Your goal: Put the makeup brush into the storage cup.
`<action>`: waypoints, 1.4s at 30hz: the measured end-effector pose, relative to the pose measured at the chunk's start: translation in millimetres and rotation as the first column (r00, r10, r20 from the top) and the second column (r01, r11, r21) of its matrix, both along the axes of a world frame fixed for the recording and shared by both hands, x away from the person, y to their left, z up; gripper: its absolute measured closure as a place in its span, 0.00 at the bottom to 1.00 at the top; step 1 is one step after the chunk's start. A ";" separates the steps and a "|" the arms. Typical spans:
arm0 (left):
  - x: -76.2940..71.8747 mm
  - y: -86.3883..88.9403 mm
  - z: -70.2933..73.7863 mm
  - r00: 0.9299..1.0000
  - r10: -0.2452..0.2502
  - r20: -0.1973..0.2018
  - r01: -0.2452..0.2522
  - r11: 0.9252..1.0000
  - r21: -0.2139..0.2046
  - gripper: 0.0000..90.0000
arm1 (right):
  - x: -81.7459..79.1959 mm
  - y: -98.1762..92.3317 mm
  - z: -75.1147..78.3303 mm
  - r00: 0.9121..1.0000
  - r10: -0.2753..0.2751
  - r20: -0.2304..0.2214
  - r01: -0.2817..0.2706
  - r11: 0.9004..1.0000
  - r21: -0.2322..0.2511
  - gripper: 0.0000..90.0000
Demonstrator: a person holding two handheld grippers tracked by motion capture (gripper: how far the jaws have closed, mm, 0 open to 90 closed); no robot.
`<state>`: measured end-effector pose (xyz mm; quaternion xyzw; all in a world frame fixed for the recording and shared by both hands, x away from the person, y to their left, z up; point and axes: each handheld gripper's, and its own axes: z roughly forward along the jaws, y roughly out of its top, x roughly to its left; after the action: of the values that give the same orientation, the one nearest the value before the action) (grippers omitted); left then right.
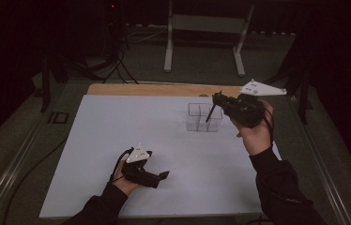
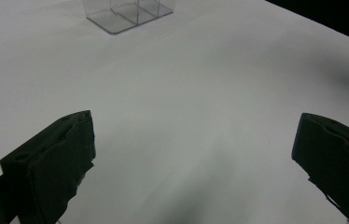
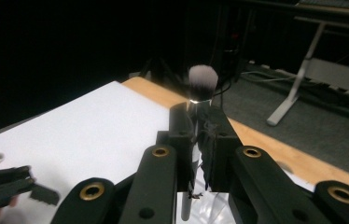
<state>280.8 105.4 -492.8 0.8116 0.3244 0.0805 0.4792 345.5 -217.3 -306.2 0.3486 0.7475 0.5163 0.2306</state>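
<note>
While the right gripper (image 1: 217,99) is holding the makeup brush (image 3: 202,81) tightly above the clear organizer (image 1: 204,117), the left gripper (image 1: 164,175) is resting wide open, empty; lowering the handle into a compartment seems next.

The room is dim, and only the white sheet on the bench (image 1: 117,140) catches much light. Everything past it toward twelve o'clock sinks into near black in the high view. From the left tool's camera the sheet looks flat grey, with a soft, smeared shadow at three o'clock. From the right tool's camera the brush (image 3: 203,81) is pale with a small glint below its bristles, slightly soft; ten o'clock is pure darkness.
</note>
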 end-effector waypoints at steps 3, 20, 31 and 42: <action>-0.3 0.5 0.8 1.000 0.008 0.011 -0.008 1.000 0.000 0.01 | 4.9 0.1 3.9 1.000 -0.006 0.019 0.006 1.000 0.000 0.93; -0.6 2.2 1.9 1.000 0.019 0.023 -0.019 1.000 -0.008 0.01 | 41.4 2.5 24.8 0.992 -0.064 0.109 0.068 0.997 -0.029 0.93; -1.3 2.5 2.7 0.999 0.018 0.027 -0.018 1.000 -0.013 0.01 | 71.5 5.6 17.5 0.990 -0.121 0.067 0.123 0.992 -0.024 0.93; -0.6 3.8 2.4 1.000 0.016 0.018 -0.016 1.000 -0.013 0.01 | 92.3 8.2 -11.8 0.989 -0.148 -0.008 0.148 0.989 -0.025 0.93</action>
<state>280.2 109.2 -490.4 0.8051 0.3271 0.0897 0.4867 437.8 -209.1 -318.0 0.4029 0.7269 0.4869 0.2688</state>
